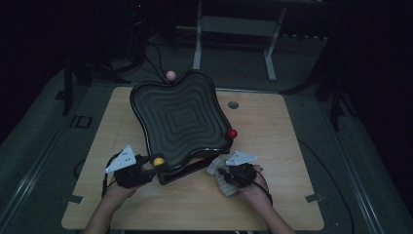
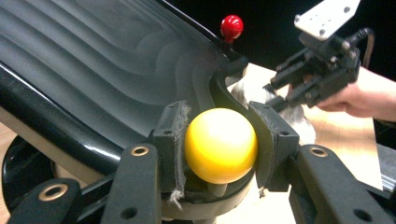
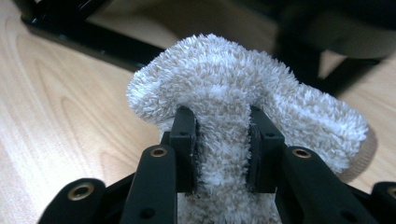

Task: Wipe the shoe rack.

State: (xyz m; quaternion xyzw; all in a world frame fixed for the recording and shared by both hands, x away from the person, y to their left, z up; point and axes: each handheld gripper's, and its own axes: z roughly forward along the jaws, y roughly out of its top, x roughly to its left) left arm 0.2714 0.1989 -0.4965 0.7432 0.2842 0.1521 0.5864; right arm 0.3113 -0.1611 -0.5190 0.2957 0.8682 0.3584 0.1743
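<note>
The left gripper [image 2: 219,140] is clamped on a yellow ball knob [image 2: 220,144], both padded jaws pressed against its sides. The knob stands at the near left corner of a black tray [image 1: 180,114], a wavy-edged dish with stepped concentric ridges, and the tray is tilted, its near edge raised on a dark frame above the wooden table [image 1: 272,195]. In the high view the same gripper [image 1: 148,165] sits at the tray's lower left corner with the yellow knob [image 1: 159,161] at its tips.

The right gripper [image 3: 222,149] is closed on a fluffy white cloth [image 3: 233,93]; the pile bulges above and to each side of the jaws, which pinch a fold between them. In the high view this gripper [image 1: 225,171] hangs just beside the tray's near right corner, the cloth [image 1: 216,168] bunched beneath it and touching the table. The left gripper view shows it [image 2: 280,95] farther off, cloth [image 2: 299,119] under its tips, a hand [image 2: 359,95] behind it.

Further out, a red ball knob [image 1: 233,133] marks the tray's right corner and a pink ball knob [image 1: 171,75] its far corner. A small grey disc [image 1: 233,105] is set in the table surface beyond the tray's right side, well apart from both grippers.
</note>
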